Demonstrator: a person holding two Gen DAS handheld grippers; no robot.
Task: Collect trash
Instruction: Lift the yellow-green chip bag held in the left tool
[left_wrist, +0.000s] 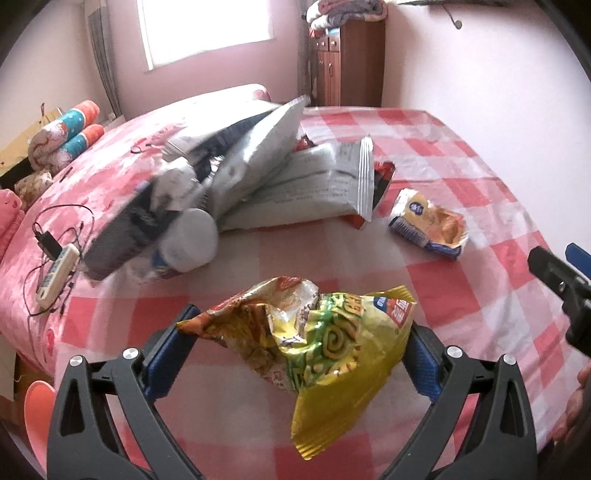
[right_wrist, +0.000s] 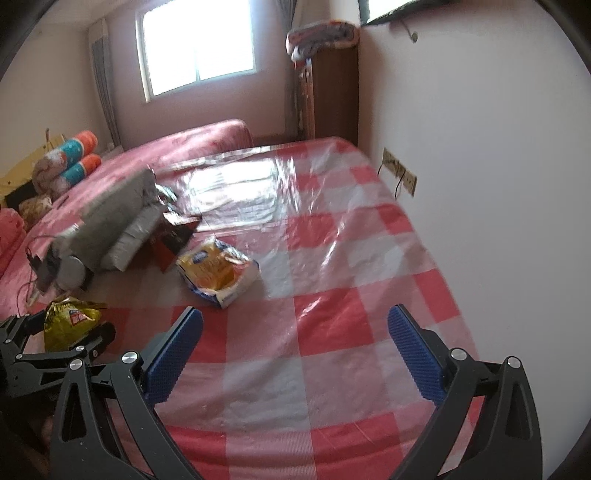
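Observation:
A crumpled yellow-green snack bag sits between the fingers of my left gripper, touching both blue pads; the jaws stand wide apart, open. In the right wrist view the same snack bag rests on the left gripper at the lower left. A yellow and white wrapper with blue edges lies on the checked bed cover, ahead and to the left of my right gripper. That gripper is open and holds nothing.
Silver bags, a red and black packet and a white cup form a pile mid-bed. A remote with a black cable lies at the left. A wall borders the bed's right side, and a wooden cabinet stands behind.

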